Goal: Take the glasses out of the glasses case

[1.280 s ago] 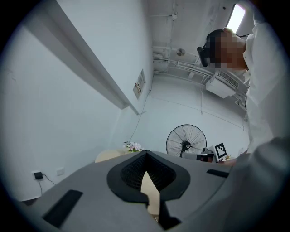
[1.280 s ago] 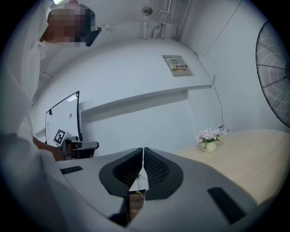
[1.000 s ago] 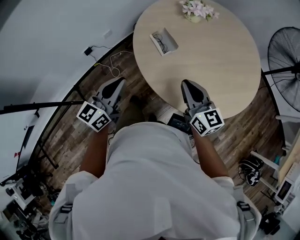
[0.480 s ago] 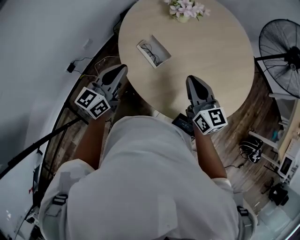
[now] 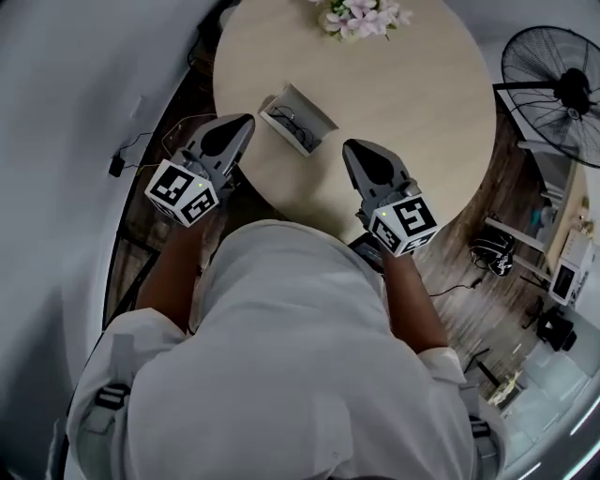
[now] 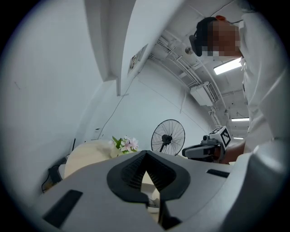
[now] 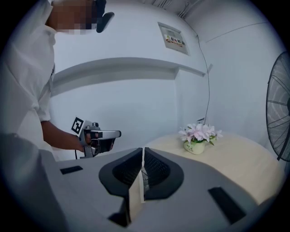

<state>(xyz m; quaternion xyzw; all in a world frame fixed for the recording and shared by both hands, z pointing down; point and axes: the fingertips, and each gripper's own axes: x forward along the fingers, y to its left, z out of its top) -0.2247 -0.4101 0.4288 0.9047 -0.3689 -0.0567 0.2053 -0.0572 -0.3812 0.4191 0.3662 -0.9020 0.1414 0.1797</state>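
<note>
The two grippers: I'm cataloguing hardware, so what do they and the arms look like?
Grey tapered left gripper and grey tapered right gripper, each with black ribbed jaw pads and a white cube bearing black square markers. White short-sleeved shirt.

From where I stand, the round table (image 5: 441,141) is right in front of the person. The glasses case (image 5: 314,106) lies on the table's near-left part, with the glasses (image 5: 284,118) inside it. A pot of flowers (image 5: 361,17) sits at the table's far side, well behind the case. The left gripper (image 5: 246,121) is at the table's left rim, just left of the case. The right gripper (image 5: 348,147) is above the tabletop, just right of the case and a little nearer the person. A standing fan (image 5: 553,84) is on the floor beyond the table's right side. A plug and cable (image 5: 119,165) lie on the floor to the table's left, by the wall.
</note>
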